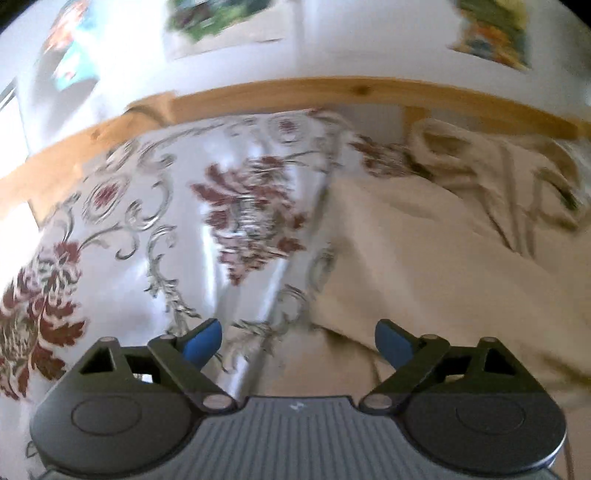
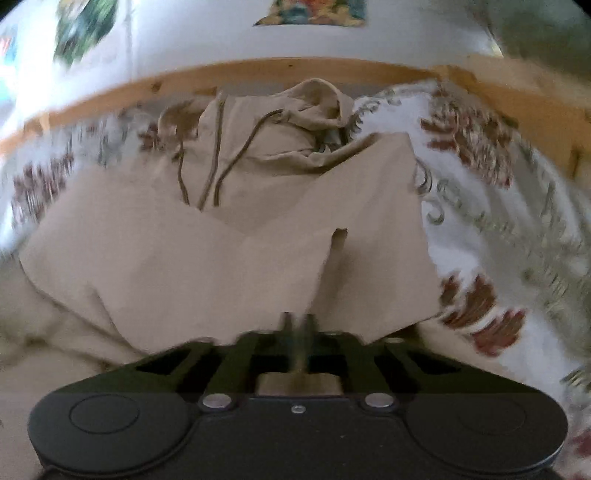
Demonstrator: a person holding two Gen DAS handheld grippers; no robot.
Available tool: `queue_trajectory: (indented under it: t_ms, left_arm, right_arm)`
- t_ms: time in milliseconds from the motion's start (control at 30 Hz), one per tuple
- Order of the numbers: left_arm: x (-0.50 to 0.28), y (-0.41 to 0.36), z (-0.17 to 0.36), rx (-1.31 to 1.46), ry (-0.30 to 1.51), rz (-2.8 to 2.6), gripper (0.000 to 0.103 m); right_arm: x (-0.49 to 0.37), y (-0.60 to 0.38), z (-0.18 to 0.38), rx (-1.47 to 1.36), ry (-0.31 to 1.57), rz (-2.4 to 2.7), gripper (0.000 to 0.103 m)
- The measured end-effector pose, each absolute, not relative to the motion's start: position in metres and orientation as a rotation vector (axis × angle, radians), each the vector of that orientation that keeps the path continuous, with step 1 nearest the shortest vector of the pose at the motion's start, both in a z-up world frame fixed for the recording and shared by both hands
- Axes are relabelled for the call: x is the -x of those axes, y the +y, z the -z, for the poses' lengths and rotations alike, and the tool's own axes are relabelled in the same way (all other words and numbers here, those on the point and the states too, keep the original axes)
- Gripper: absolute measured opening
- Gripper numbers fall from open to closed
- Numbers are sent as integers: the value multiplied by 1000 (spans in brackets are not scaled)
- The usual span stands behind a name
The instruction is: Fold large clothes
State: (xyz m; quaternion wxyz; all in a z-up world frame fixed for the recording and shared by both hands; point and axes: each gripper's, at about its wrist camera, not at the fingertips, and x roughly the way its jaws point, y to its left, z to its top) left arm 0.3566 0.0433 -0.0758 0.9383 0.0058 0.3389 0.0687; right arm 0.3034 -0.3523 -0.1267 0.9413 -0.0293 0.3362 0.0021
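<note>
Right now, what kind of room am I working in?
Probably a bedroom: the beige hoodie lies on a floral bedspread, framed by a pine bed rail, with pictures on the white wall behind.

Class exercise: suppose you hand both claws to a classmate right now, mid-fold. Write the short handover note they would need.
Left claw: open, holding nothing, hovering over the floral bedspread at the hoodie's left edge.
Right claw: shut on a fold of the beige hoodie, lifting it slightly.
Position: the hoodie lies on the bedspread, hood and drawstrings toward the wooden bed rail.
Done: fabric appears folded in over the front from both sides, meeting near the middle.
Left: probably set down the held fold, smooth it, then fold the body lengthwise. Both views are motion-blurred, so check the edges before moving.
</note>
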Motion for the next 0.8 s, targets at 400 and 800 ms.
queue_trajectory:
  t_ms: [400, 800]
  left_arm:
    - [-474, 33, 116, -81, 746, -139, 92]
    - [-440, 31, 109, -86, 784, -181, 99]
  right_arm:
    - [-296, -353, 109, 150, 608, 62, 17]
    - [-308, -352, 132, 152, 659, 74, 49]
